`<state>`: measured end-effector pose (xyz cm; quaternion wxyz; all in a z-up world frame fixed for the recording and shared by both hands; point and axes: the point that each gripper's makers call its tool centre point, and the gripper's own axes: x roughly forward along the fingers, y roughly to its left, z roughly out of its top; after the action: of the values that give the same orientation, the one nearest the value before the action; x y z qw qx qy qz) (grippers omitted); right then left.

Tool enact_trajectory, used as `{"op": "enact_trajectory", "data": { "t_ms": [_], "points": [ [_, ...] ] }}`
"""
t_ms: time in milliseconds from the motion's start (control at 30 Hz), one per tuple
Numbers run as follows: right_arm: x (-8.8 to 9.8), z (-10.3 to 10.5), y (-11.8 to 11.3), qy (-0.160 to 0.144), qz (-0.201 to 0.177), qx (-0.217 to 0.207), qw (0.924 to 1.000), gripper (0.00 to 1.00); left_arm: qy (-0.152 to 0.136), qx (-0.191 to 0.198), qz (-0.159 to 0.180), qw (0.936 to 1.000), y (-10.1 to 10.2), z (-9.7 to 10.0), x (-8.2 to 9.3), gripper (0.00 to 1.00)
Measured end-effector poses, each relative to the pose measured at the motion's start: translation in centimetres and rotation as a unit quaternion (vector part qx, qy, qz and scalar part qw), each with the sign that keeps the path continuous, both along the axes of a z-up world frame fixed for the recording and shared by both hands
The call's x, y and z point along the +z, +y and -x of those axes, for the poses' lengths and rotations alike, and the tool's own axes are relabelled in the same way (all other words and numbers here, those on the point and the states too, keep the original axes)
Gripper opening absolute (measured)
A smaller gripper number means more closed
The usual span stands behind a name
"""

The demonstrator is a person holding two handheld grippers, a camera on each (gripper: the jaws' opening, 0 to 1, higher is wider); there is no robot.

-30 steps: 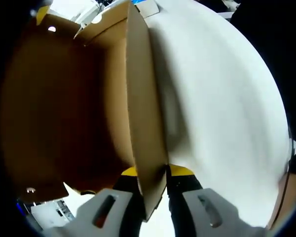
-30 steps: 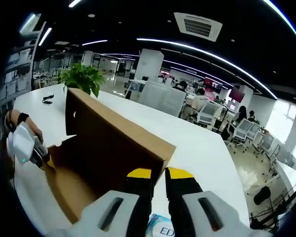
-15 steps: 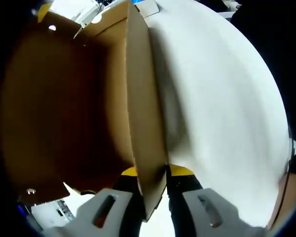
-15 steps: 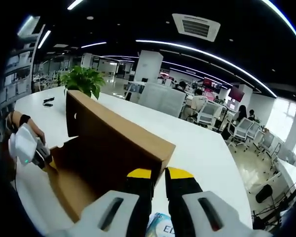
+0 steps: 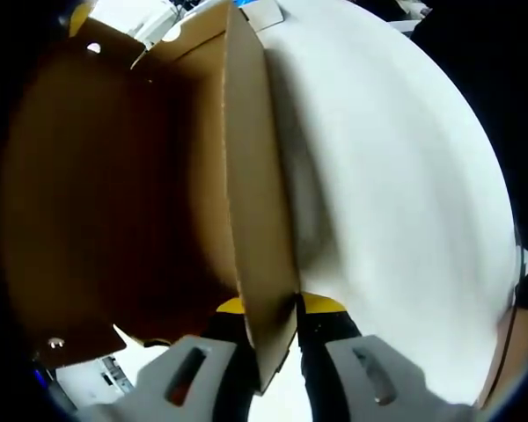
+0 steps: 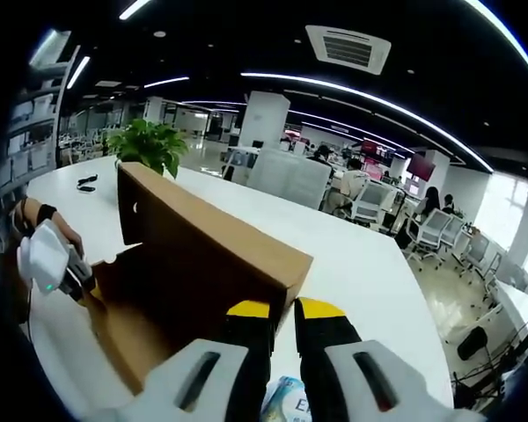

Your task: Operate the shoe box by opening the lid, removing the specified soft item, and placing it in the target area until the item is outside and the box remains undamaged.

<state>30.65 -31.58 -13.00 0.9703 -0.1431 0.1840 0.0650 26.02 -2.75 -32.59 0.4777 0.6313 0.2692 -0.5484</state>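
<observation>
left hand-held gripper (image 5: 268, 309) clamps a wall of the shoe box (image 5: 255, 220), steadying it on the white bench (image 5: 396, 193). right hand-held gripper (image 6: 282, 313), jaws nearly together and holding nothing, hovers beside the raised lid (image 6: 202, 237); soft item unseen.

Shoe box (image 5: 114, 193) floor in shadow (contents indiscernible), packet (image 6: 282, 406) label cut off — unreadable

Grey claw (image 6: 282, 321) bodies, black fingers (image 6: 251, 338), yellow tips; dark wristband (image 6: 40, 211).
</observation>
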Motion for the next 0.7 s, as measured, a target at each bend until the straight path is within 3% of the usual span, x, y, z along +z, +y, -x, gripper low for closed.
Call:
{"op": "enact_trajectory", "data": {
  "t_ms": [700],
  "points": [
    [-0.19,0.71,0.07,-0.006,-0.016,0.000,0.9998,0.07,-0.003,0.001,-0.006,1.0000,0.05,0.00,-0.06,0.14]
  ]
}}
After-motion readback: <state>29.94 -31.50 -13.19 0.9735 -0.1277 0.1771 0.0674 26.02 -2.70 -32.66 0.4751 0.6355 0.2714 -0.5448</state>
